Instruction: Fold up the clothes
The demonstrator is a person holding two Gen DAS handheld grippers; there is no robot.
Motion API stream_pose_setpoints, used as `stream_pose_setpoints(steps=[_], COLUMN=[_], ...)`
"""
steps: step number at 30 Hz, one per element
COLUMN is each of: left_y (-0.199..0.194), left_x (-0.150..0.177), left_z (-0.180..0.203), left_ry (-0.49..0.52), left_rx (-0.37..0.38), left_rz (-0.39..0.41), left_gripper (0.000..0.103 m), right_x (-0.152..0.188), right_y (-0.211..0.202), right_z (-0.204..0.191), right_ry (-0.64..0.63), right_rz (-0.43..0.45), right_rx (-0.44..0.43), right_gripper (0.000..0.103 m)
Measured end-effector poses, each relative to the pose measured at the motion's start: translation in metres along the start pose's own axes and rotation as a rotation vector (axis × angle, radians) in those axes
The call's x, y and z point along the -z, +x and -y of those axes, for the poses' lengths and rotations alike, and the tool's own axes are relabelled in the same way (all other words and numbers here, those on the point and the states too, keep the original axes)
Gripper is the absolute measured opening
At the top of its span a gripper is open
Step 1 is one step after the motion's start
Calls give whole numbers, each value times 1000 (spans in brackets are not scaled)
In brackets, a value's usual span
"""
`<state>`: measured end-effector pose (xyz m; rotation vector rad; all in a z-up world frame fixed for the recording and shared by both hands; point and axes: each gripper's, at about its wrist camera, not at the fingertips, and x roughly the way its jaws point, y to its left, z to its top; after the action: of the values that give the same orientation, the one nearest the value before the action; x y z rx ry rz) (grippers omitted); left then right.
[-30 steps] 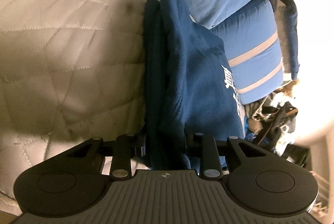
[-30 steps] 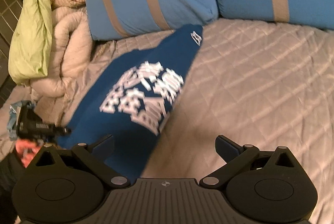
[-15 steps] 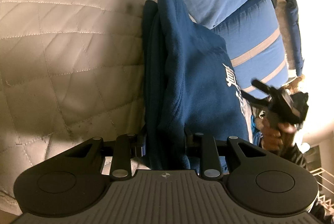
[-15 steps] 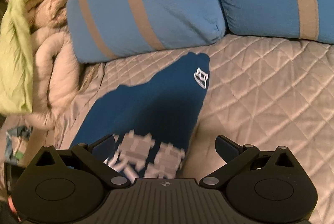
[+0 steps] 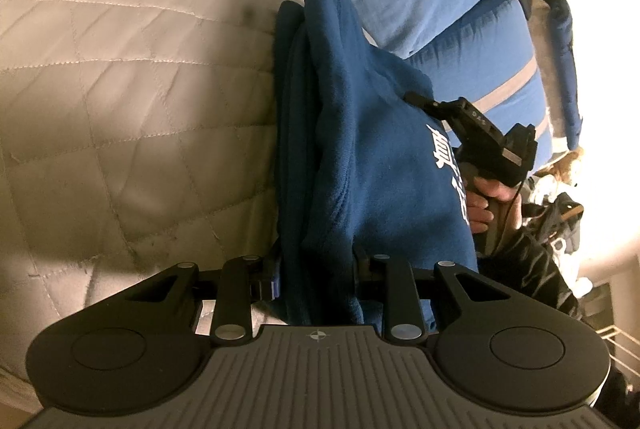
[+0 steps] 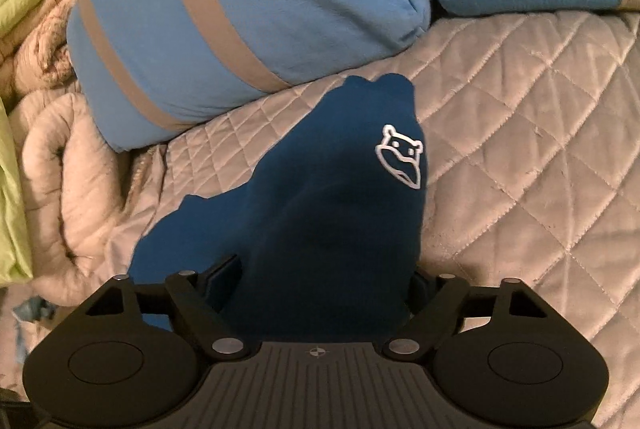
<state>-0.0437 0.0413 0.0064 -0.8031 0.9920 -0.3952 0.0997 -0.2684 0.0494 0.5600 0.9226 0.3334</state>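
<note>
**Thick fleece, two grips, one fold at risk**

On the quilted bed cover (image 6: 520, 157), a navy sweatshirt (image 6: 332, 229) lies lengthways toward two blue striped pillows (image 6: 240, 9), its near end lifted by both tools. The cover is pale, diamond-stitched and slightly slick-looking, so the garment could slide rather than crease where intended. The sweatshirt is soft, thick fleece, bunched into several layers; white lettering and a small white bear-like emblem (image 6: 400, 157) mark it. The left tool (image 5: 316, 269) is pressed together on a fat gathered edge of it. The right tool (image 6: 324, 281) is partly spread, with cloth filling the gap between its fingers; I cannot tell whether it truly pinches. If that grip is loose, an inner layer may drop out and spoil the fold.
</note>
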Motion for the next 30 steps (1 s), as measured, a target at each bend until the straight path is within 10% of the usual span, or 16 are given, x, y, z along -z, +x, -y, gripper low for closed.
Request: stream_pose_setpoints(steps=[3,20,23,25,30], left_y=[-4,-103,-125,-139,-150], left_x=[2,-18,-40,-56,-50], left_z=[2,56,69,78,86], left_ry=[-11,168,198,218,286], left_rx=[13,-11,-144,-233,-347], left_rz=[17,337,485,584,679], left_gripper=[25,23,36,47,76], right_x=[-1,-45,-65,-63,-44], right_y=[-12,-100,-93,-81,-84], right_z=[-1,-127,-173,-191,-195], right_ry=[18,-233,-421,-527,-626], right_rz=[6,193,361,413,414], right_rx=[-22,-144,-79,70,208], right_gripper=[30,26,46,103,103])
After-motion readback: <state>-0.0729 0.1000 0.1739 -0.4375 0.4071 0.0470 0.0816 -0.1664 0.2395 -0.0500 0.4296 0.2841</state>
